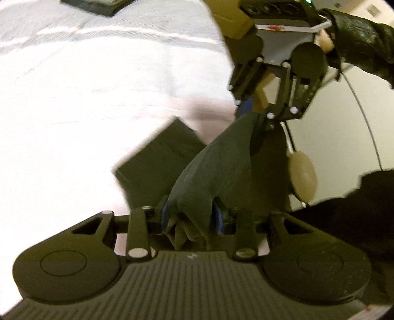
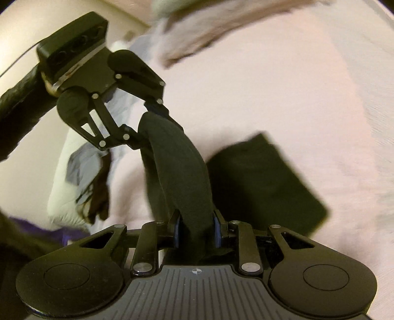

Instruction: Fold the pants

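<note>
Dark pants (image 1: pixel 216 169) hang stretched in the air between both grippers, above a pale bed sheet (image 1: pixel 61 118). My left gripper (image 1: pixel 190 219) is shut on one bunched end of the cloth. In the left wrist view the right gripper (image 1: pixel 256 115) pinches the other end higher up. From the right wrist view, my right gripper (image 2: pixel 195 227) is shut on the pants (image 2: pixel 182 172), and the left gripper (image 2: pixel 150 113) grips the far end. A lower part of the dark pants (image 2: pixel 266 187) lies flat on the sheet (image 2: pixel 283 86) below.
A folded dark garment (image 1: pixel 93 7) lies at the far edge of the bed. A heap of pale and dark clothes (image 2: pixel 91 172) sits at the bed's left side in the right wrist view. A dark sleeve (image 1: pixel 362 37) holds the right gripper. A cable with a tan disc (image 1: pixel 301 178) hangs nearby.
</note>
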The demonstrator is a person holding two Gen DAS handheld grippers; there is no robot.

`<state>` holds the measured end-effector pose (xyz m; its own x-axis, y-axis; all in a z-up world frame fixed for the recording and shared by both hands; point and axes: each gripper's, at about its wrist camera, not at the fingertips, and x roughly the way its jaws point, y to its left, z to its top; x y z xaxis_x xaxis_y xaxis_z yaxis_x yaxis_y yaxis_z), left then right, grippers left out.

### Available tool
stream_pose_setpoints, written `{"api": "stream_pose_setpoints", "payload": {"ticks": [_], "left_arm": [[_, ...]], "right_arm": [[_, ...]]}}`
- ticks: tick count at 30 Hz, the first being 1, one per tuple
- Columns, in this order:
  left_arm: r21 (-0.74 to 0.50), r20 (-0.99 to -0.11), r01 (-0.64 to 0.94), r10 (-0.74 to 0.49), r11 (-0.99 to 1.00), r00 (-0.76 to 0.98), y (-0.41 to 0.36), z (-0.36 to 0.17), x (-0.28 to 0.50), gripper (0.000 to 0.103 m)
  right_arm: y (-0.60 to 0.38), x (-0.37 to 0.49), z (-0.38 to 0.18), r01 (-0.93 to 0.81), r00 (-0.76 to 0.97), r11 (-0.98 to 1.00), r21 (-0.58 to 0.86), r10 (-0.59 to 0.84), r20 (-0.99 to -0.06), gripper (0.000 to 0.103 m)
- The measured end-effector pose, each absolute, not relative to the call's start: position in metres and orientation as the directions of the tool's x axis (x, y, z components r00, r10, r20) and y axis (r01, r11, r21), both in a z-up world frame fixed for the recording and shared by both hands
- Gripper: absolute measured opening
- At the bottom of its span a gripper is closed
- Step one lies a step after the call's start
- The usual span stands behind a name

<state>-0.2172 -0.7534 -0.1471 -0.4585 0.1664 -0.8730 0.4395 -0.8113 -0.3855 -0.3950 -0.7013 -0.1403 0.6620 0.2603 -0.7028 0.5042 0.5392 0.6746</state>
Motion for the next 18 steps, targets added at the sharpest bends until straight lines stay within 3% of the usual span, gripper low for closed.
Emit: {"api": "stream_pose_setpoints", "payload": {"ticks": [4,7,10,18], "left_arm": [[-0.408,-0.884,0.517,0.184,-0.752,-0.430,-0.804,-0.216,-0.236,0.034],[-0.420,-0.887,0.590,0.176,-0.690,-0.426,-0.823,-0.249,-0.236,0.039],[-0.437,-0.880,0.620,0.166,-0.652,-0.445,-0.824,-0.247,-0.223,0.043],[-0.393,-0.895,0.736,0.047,-0.551,-0.443,-0.829,-0.258,-0.208,0.043]], "right_arm": [[-0.739,-0.405,-0.206,0.606,0.626,0.454,0.654,0.236,-0.744,0.029],[-0.750,-0.419,-0.233,0.657,0.647,0.354,0.665,0.188,-0.739,0.039],[-0.744,-0.433,-0.229,0.651,0.687,0.323,0.687,0.134,-0.714,0.046],[-0.726,-0.456,-0.242,0.703,0.709,0.165,0.692,-0.079,-0.701,0.046]]}}
